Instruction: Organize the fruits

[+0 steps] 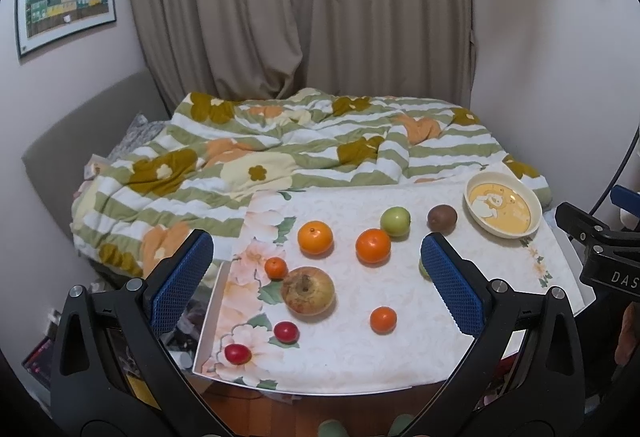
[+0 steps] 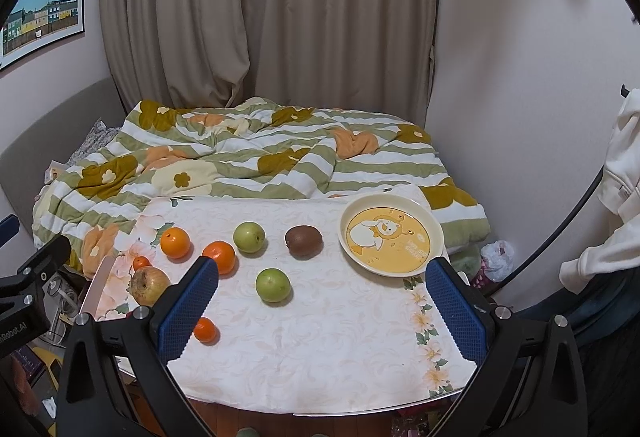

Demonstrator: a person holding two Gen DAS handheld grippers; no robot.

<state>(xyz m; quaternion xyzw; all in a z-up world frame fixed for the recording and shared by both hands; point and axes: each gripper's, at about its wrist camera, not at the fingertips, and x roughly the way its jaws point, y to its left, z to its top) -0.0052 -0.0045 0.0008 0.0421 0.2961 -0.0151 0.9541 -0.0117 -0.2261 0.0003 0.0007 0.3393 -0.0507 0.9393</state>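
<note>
Fruits lie loose on a white floral tablecloth: two oranges, small mandarins, a blotchy apple, two red tomatoes, a green apple, a kiwi. A cream plate with a duck picture stands empty at the far right. My left gripper is open above the near fruits. My right gripper is open above the table; a second green apple, the kiwi and the plate lie ahead.
A bed with a striped flowered quilt lies behind the table, with curtains beyond. The table's front edge is close below the grippers. A white garment hangs at the right wall.
</note>
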